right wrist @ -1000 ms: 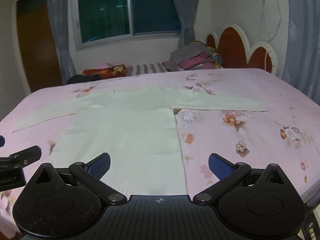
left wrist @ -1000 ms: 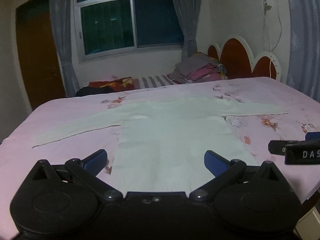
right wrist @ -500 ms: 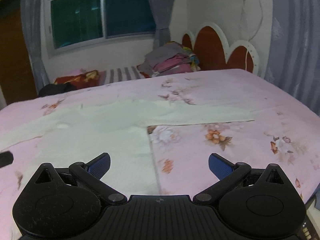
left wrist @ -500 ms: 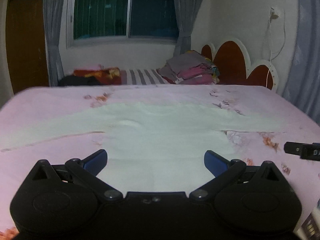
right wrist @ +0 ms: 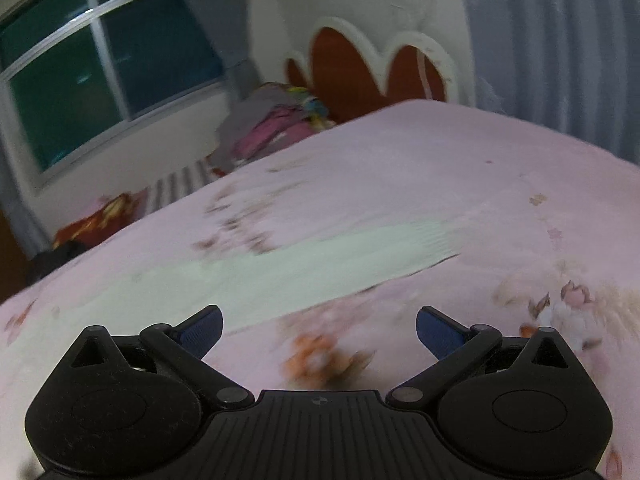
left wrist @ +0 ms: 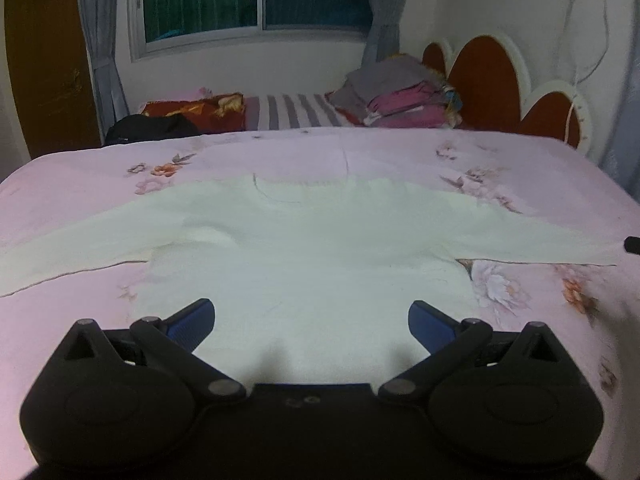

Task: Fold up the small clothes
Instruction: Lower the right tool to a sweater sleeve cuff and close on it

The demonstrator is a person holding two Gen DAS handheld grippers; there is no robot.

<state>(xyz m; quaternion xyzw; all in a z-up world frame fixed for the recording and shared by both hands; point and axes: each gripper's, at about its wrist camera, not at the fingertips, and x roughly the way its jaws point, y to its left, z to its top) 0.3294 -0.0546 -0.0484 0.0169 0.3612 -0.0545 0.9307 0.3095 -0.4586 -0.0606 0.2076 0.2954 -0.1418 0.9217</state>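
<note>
- My left gripper (left wrist: 311,320) hangs spread and empty above the lower body of the white top (left wrist: 304,264); my right gripper (right wrist: 319,330), equally spread, faces its right sleeve (right wrist: 328,258).
- I judge the fold not yet begun: next I pinch that sleeve end and carry it inward.
- The top lies flat, sleeves outstretched, on the pink floral bedspread (left wrist: 400,152).

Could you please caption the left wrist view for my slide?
Open left claw above a white long-sleeved top spread flat on the pink floral bedsheet.
</note>
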